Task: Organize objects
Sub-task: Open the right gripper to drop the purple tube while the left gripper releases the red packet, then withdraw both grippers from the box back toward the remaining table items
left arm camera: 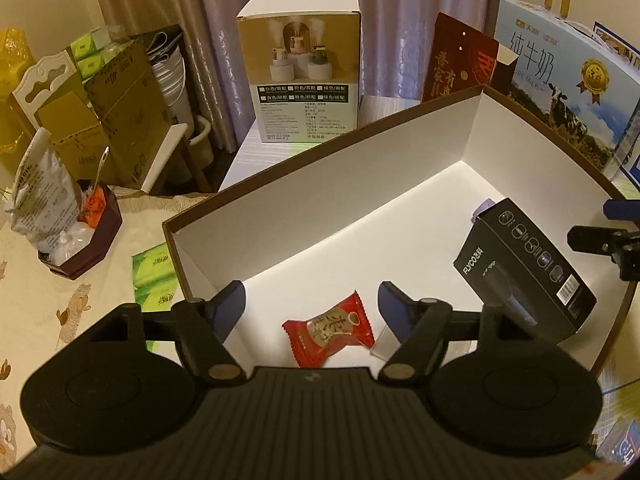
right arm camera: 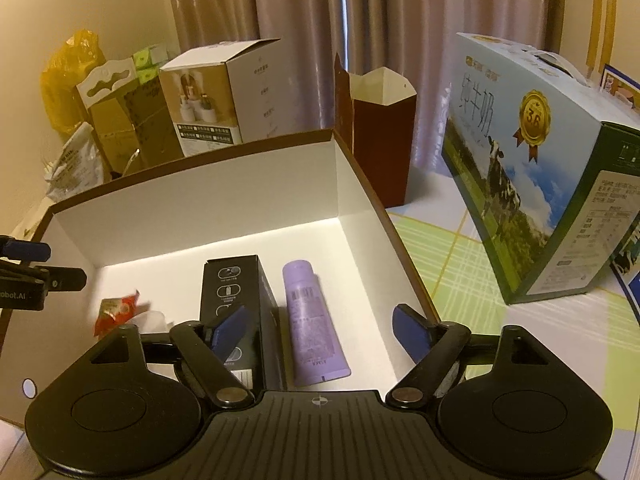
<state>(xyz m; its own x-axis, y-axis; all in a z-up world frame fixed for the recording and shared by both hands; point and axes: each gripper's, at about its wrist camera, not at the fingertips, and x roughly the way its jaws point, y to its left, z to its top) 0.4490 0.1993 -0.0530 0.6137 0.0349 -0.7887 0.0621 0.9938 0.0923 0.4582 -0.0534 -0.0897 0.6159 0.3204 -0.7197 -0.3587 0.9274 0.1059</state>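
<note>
**Curtained corner, cluttered worktop, box half filled**

Behind, mauve curtains; around, cartons on a checked worktop (right arm camera: 460,248). Left claw (left arm camera: 312,304) spread wide, empty, hovering over red candy (left arm camera: 329,330) on the floor of the white-lined box (left arm camera: 320,184). Right claw (right arm camera: 320,330) likewise spread, holding nothing. Black carton (right arm camera: 236,300) at 11 o'clock of it, lilac tube (right arm camera: 312,320) at 12, lying side by side. Best lifted straight up, clear of the walls, before fetching more. Candy: crinkled, glossy, light.

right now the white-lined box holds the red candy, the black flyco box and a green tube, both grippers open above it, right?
Not quite: the tube is purple, not green, as the right wrist view shows. The rest holds: the red candy and black FLYCO box lie in the white-lined box, with left gripper and right gripper open.
</note>
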